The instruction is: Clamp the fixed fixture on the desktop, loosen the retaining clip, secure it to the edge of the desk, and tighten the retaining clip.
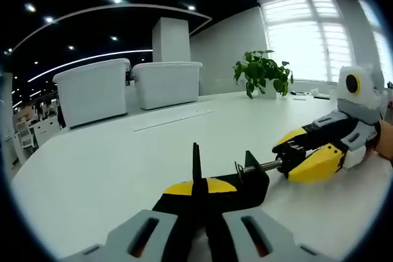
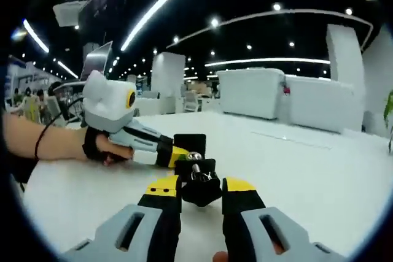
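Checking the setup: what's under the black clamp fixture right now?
The clamp fixture sits on the bare white desk; the left gripper hides its near base.

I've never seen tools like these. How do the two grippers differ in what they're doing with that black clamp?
The left gripper is pinched shut on the black clamp's body; the right gripper closes on its screw end. In the left gripper view, the left points across the white table, while the right comes in sideways. Both have yellow-and-black jaws on grey bodies.
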Motion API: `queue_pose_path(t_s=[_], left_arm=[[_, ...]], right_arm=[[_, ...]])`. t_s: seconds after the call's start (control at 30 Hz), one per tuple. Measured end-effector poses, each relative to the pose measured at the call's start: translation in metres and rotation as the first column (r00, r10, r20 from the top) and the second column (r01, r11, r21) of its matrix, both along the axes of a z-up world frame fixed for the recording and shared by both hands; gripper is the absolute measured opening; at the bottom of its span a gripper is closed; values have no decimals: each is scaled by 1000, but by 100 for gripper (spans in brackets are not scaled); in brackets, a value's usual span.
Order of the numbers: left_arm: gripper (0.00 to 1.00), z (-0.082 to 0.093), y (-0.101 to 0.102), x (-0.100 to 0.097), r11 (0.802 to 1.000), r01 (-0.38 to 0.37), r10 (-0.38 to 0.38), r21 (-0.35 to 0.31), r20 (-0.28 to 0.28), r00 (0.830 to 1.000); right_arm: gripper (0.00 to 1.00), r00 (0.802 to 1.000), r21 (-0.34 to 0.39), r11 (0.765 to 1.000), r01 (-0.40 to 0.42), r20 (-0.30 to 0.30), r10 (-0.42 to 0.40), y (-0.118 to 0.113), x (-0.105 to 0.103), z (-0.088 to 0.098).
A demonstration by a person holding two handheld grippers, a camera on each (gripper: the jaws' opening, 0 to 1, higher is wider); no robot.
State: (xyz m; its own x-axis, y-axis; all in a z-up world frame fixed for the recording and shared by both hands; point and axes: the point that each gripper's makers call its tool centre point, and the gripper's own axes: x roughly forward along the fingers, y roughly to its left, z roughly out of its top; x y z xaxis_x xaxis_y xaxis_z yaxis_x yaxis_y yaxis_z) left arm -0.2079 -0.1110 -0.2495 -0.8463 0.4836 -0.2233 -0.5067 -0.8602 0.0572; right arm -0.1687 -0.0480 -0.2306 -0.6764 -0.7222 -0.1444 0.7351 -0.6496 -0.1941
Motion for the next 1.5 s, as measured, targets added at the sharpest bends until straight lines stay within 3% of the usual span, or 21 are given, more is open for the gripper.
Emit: queue_pose_path(t_s=[0.07, 0.13, 0.17, 0.37, 0.53, 0.63, 0.7, 0.77, 0.83, 0.9, 0.93, 0.97, 1.1, 1.17, 1.23, 1.27, 1.3, 1.33, 1.43, 1.47, 1.5], left_arm=[[6, 0, -1, -1, 1000, -2, 2, 1, 1, 1000], [6, 0, -1, 1, 1000, -5, 5, 1, 1, 1000], [6, 0, -2, 2, 1000, -6, 6, 1, 1, 1000], [6, -1, -3, 0, 1000, -7, 7, 3, 3, 1000], [6, -1, -1, 0, 1000, -1, 1, 2, 2, 1000], [6, 0, -1, 0, 1000, 3, -3, 0, -1, 1000], [6, 0, 0, 4, 1000, 2, -2, 0, -2, 1000], [6, 0, -1, 2, 1000, 2, -2, 0, -2, 1000], [6, 0, -2, 0, 1000, 2, -2, 0, -1, 1000], [6, 0, -3, -2, 1000, 2, -2, 1, 0, 1000], [6, -1, -3, -2, 1000, 3, -3, 1, 1, 1000], [6, -1, -3, -3, 1000, 2, -2, 1, 1, 1000], [6, 0, -1, -2, 1000, 4, -4, 1, 0, 1000], [6, 0, -1, -2, 1000, 4, -4, 1, 0, 1000], [6, -1, -1, -2, 1000, 6, -6, 1, 1, 1000], [6, -1, -1, -3, 1000, 6, -6, 2, 1, 1000], [6, -1, -1, -3, 1000, 7, -7, 1, 1, 1000], [6, 0, 0, 0, 1000, 7, -7, 1, 0, 1000], [6, 0, 0, 1, 1000, 9, -9, 1, 0, 1000], [6, 0, 0, 0, 1000, 10, -10, 2, 0, 1000], [6, 0, 0, 0, 1000, 10, -10, 1, 0, 1000]], right_arm=[[25, 996, 98, 995, 15, -93, -6, -2, -1, -2], [25, 977, 213, 977, 30, -211, 15, -6, 3, -4], [25, 976, 216, 976, 31, -217, 17, -8, 6, -3], [25, 984, 172, 985, 2, -175, 29, -11, 6, -2], [26, 1000, 23, 1000, -6, -3, 7, -9, 4, -1], [29, 994, -138, 990, -4, 110, 19, -7, 10, 10], [29, 980, -274, 961, 30, 195, 25, 8, 5, 20], [29, 953, -428, 900, 83, 298, 53, 21, -4, 24], [28, 921, -524, 845, 106, 373, 116, 28, -5, 28], [28, 876, -575, 809, 121, 445, 185, 27, -2, 25], [28, 859, -578, 808, 113, 465, 213, 25, 1, 23], [28, 855, -574, 813, 97, 466, 227, 17, 20, 24], [28, 844, -541, 838, 66, 479, 242, 6, 29, 17], [28, 835, -560, 827, 43, 475, 278, 2, 32, 19], [27, 771, -612, 786, 85, 540, 337, 1, 33, 20], [27, 750, -625, 774, 101, 559, 354, 1, 34, 19], [27, 742, -620, 776, 112, 572, 350, 1, 34, 17], [26, 750, -610, 784, 111, 569, 336, 0, 35, 16], [23, 807, -532, 841, 101, 538, 243, 0, 37, 8], [23, 815, -484, 870, 94, 540, 212, -1, 41, -1], [23, 821, -459, 884, 87, 536, 197, -2, 43, -3]])
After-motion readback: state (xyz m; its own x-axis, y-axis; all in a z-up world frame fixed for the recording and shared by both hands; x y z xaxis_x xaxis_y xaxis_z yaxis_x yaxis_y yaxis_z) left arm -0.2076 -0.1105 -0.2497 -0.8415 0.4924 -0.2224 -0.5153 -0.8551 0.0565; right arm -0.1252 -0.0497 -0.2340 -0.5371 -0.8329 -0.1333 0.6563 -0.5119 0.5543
